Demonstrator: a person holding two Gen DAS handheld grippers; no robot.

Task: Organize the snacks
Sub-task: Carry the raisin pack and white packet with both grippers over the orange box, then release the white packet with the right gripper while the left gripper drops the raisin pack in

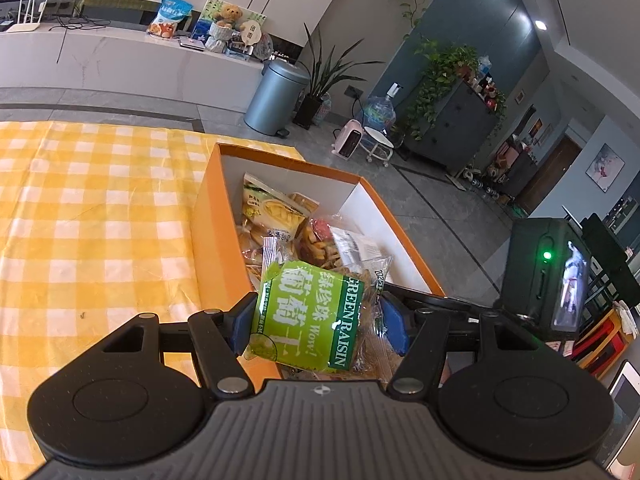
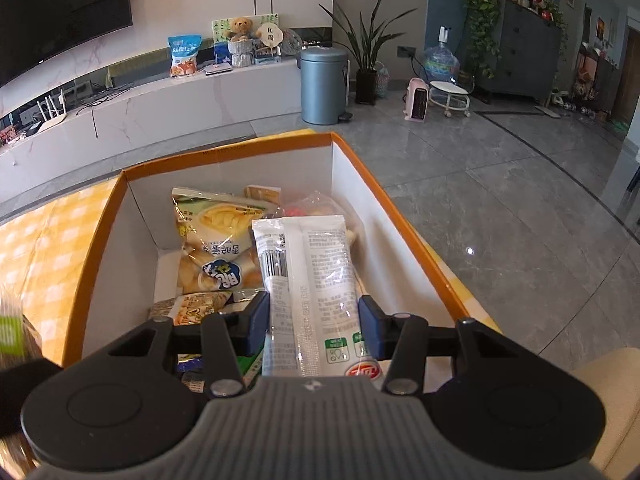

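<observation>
I've got two sets of tongs, one per hand, both w/ blue pads. My left gripper (image 1: 322, 322) is part-closed on a green crinkly plastic bag of raisins (image 1: 308, 318), pads pressing its two sides, bag hanging just over the near edge of the orange cardboard box w/ white inside (image 1: 208, 196). My right gripper (image 2: 314, 322) is closed narrower on a long white-and-clear plastic snack pouch (image 2: 308, 276), held near its lower end, the rest sticking out over the box interior.

Handling, my guess: both packs are light, soft, air-puffed film. Slippery and squashy, so they could twist or slide in the pads. Gripping across the middle of the body looks safest; the sealed edges are thin and would slip out. Contents prob crush if I squeeze hard.

Already in the box: a pale yellow-green foil snack bag (image 2: 212, 220), a clear bag of brownish pieces (image 1: 316, 244), other small packets. They heap up toward the near end, so little flat room there; the far end shows bare white floor.

Box sits on a yellow-and-white checked tablecloth (image 1: 80, 208). Beyond: grey tile floor, a blue-grey metal pedal bin (image 2: 324, 84), potted plants. Nothing blocks the way down except the box walls and the pile itself.
</observation>
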